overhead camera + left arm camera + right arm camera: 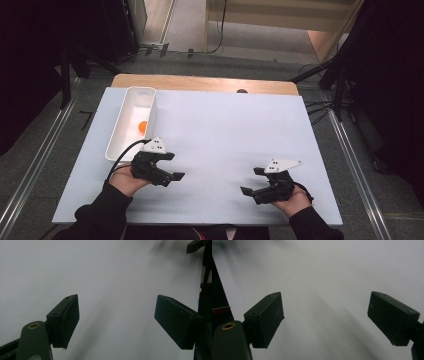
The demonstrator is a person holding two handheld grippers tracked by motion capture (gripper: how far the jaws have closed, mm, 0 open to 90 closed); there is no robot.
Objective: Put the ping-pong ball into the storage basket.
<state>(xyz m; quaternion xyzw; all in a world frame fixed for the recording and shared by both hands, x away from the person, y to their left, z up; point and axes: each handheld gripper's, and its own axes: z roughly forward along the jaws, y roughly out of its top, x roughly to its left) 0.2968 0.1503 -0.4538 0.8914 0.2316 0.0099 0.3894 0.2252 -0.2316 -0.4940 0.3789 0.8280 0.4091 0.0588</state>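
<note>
Black sleeves (100, 212) — black grippers, white-plated

Left claw (116, 322) (jaws apart) over white table (107, 272).

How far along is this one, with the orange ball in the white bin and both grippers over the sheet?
Looks done: the orange ball lies inside the white bin. In hand: nothing; the left gripper and right gripper both stand open over the bare white sheet, with nothing between their jaws. Left: no other loose item shows on the sheet, so little appears to remain.
</note>
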